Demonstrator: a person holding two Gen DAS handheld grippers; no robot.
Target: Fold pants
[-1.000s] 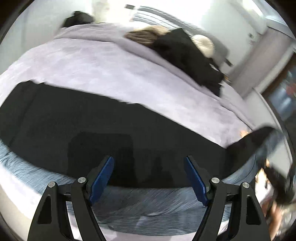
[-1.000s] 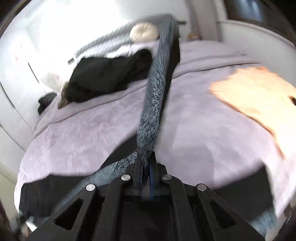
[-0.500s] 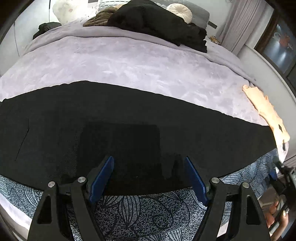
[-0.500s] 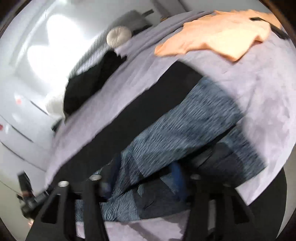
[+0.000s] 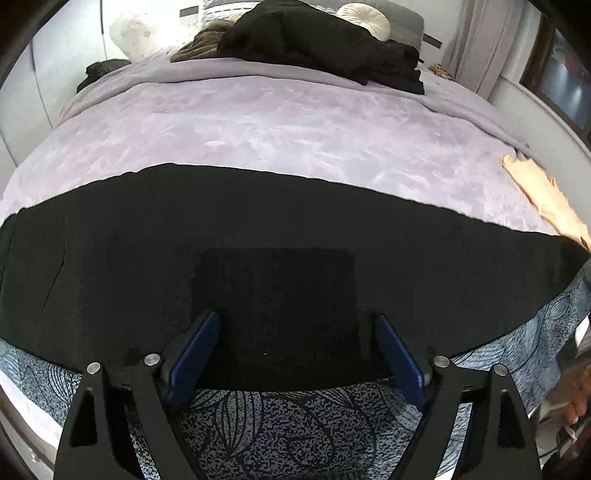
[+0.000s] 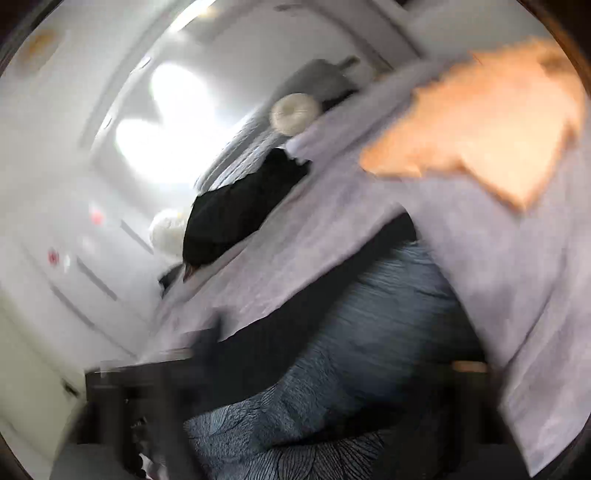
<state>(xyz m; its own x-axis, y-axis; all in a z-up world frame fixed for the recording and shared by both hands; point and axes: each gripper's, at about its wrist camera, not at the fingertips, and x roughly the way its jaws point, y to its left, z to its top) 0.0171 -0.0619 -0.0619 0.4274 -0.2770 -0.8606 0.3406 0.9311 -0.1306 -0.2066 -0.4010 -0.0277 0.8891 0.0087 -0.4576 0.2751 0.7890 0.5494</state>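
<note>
The pants are blue-grey with a dark leaf print and lie along the near edge of the bed, partly over a black cloth. My left gripper is open and empty, its blue pads hovering over the pants' upper edge. In the right wrist view the pants lie spread in a heavily blurred frame. My right gripper shows only as dark smears at the bottom, wide apart with nothing between them.
A lilac bedspread covers the bed. A black garment pile and a round cream cushion lie at the head. An orange garment lies at the right edge; it also shows in the right wrist view.
The right gripper let go of the pants leg it held up; the leg now lies flat. The right camera swings fast. The left gripper stayed open and shifted slightly.
</note>
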